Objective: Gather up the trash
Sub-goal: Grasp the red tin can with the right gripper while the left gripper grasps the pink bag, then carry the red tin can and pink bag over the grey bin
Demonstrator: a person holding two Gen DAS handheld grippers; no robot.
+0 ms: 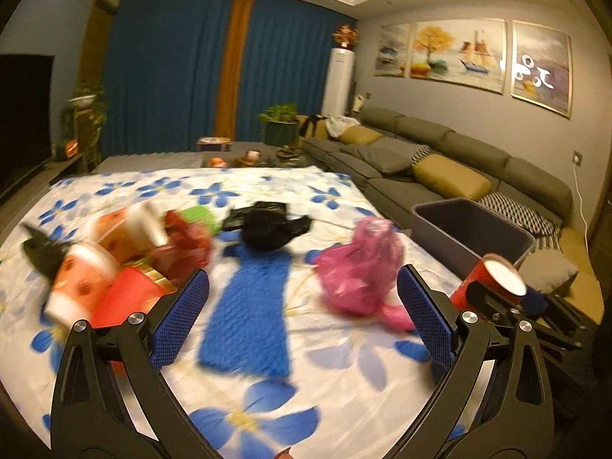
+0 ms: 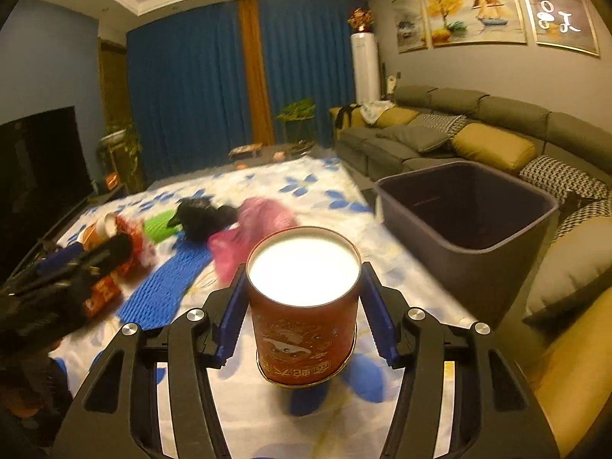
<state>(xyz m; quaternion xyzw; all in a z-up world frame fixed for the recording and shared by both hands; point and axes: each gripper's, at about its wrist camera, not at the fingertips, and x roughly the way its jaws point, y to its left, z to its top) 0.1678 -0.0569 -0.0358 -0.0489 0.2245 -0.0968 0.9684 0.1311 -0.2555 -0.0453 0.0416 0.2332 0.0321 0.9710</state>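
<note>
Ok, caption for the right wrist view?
Right gripper clamps a red paper cup beside the grey bin.

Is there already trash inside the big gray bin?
No, the gray bin looks bare inside, while the red cup sits between the right gripper's fingers.

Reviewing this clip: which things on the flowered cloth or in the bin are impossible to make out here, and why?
- Pile of cups and wrappers, left wrist view: motion blur smears them together, so no count.
- Grey bin, right wrist view: its floor is dark, contents unclear.
- Red cup, right wrist view: whether the right gripper pads press it is unclear.
- Pink bag: contents blurred.
</note>
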